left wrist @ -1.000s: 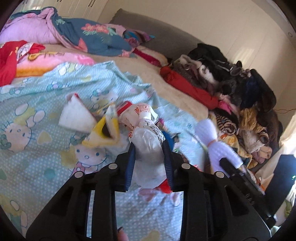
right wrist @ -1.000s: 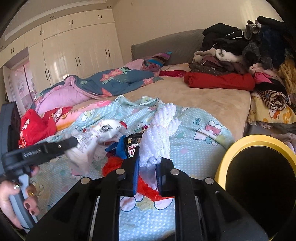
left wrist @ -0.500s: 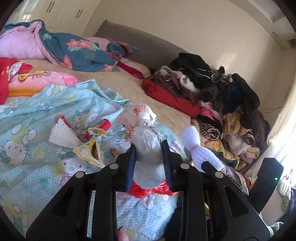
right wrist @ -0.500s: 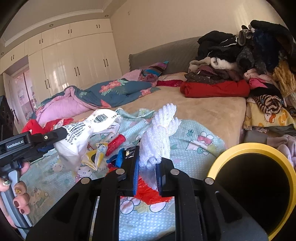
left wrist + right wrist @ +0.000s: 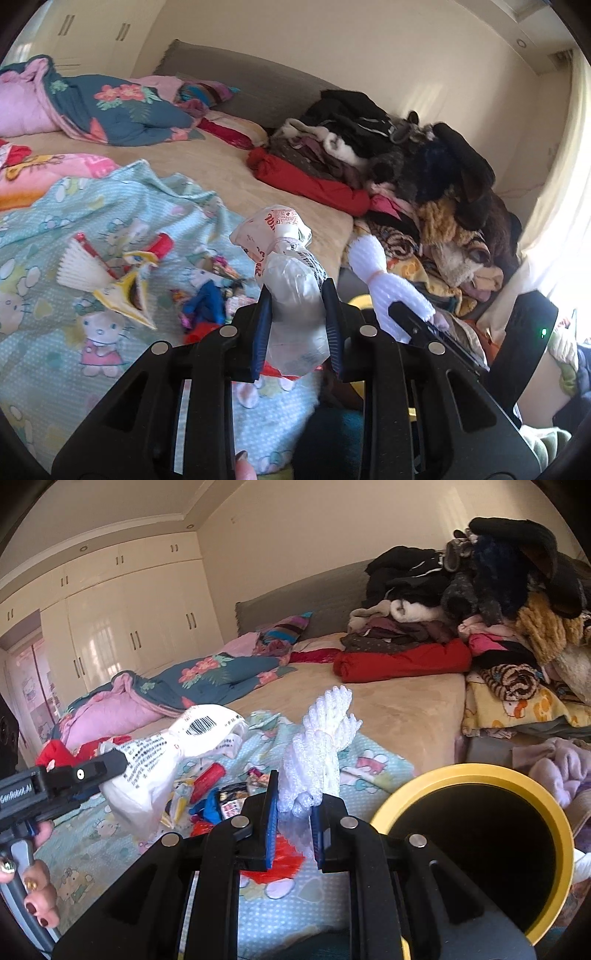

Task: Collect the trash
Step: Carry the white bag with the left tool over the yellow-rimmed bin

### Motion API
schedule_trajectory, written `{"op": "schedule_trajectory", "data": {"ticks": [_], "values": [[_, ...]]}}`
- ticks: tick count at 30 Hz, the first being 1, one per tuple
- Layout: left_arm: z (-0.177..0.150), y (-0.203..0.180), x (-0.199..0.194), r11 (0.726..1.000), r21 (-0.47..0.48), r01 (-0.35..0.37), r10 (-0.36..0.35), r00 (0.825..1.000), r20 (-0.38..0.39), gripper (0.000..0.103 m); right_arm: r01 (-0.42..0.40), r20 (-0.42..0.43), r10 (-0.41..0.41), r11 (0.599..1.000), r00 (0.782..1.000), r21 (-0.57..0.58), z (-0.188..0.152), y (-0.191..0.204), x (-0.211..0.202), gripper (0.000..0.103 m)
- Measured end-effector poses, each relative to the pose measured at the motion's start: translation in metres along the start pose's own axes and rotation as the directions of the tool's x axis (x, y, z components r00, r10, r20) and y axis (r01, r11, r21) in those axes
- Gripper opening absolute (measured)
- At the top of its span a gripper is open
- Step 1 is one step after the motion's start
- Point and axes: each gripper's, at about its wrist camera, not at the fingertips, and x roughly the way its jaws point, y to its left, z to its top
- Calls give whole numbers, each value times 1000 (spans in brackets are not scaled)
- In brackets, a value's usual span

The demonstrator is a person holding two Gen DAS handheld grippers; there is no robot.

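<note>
My left gripper (image 5: 297,325) is shut on a crumpled white plastic bag (image 5: 288,266) with red and black print, held above the bed; the bag also shows in the right wrist view (image 5: 166,760). My right gripper (image 5: 293,823) is shut on a white foam net sleeve (image 5: 321,746), which shows in the left wrist view (image 5: 388,280) too. A bin with a yellow rim (image 5: 476,775) and black inside stands just right of the right gripper. Loose trash lies on the Hello Kitty sheet (image 5: 44,229): a white paper fan (image 5: 79,267), a yellow wrapper (image 5: 129,295), a red tube (image 5: 207,781), blue and red scraps (image 5: 205,306).
A tall pile of clothes (image 5: 406,166) fills the right side of the bed. Folded quilts (image 5: 110,110) lie at the head by the grey headboard. White wardrobes (image 5: 129,627) line the far wall.
Both grippers have risen and drawn back from the sheet with their loads, toward the bed's edge. The yellow-rimmed bin has come closer in the right wrist view.
</note>
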Motion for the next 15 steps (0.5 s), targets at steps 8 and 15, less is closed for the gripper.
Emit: {"op": "schedule_trajectory", "data": {"ticks": [8,15], "values": [[-12,-34,21,997,50,58,-55,997,-55,20,59,15,-60,997,998,53,3,-32,-13,15],[-25,-56,38,992,80,101,-92,990,-111,20,133,13,-134,986,991,96,2,-63,-23,15]]}}
